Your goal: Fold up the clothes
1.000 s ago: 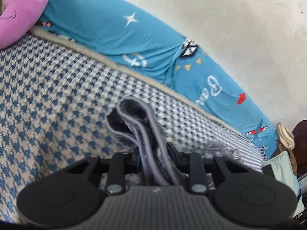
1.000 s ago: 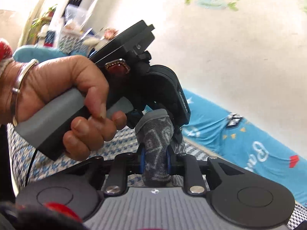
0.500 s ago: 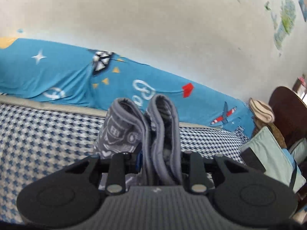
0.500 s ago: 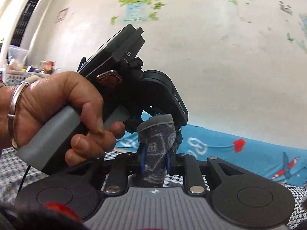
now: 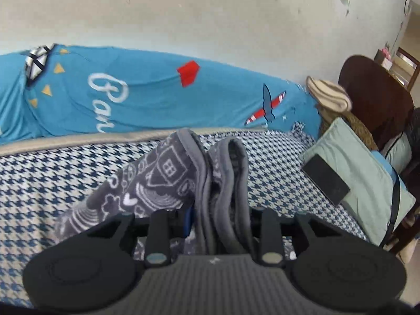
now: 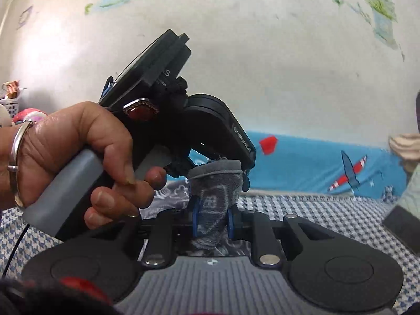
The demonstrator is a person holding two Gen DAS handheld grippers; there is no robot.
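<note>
A grey fleece garment (image 5: 168,181) with white house and heart prints hangs over the blue-and-white houndstooth bed (image 5: 47,183). My left gripper (image 5: 218,223) is shut on its bunched hem, whose two folded edges stick up past the fingers. In the right wrist view my right gripper (image 6: 211,220) is shut on another bunched part of the same grey garment (image 6: 214,189), blue pads pressing both sides. The left gripper's body (image 6: 207,131), held by a hand (image 6: 86,155) with a bangle, sits just above and left of the right gripper, close to touching.
A blue printed sheet (image 5: 157,97) covers the bolster along the white wall. A pale green cushion (image 5: 367,173) with a black phone (image 5: 325,178) lies at the bed's right end, beside a dark brown chair (image 5: 372,97) and a beige knit item (image 5: 328,94).
Both grippers have swung to the right along the bed while holding the garment; the view has moved from the purple item and bed's left part to the cushion and chair.
</note>
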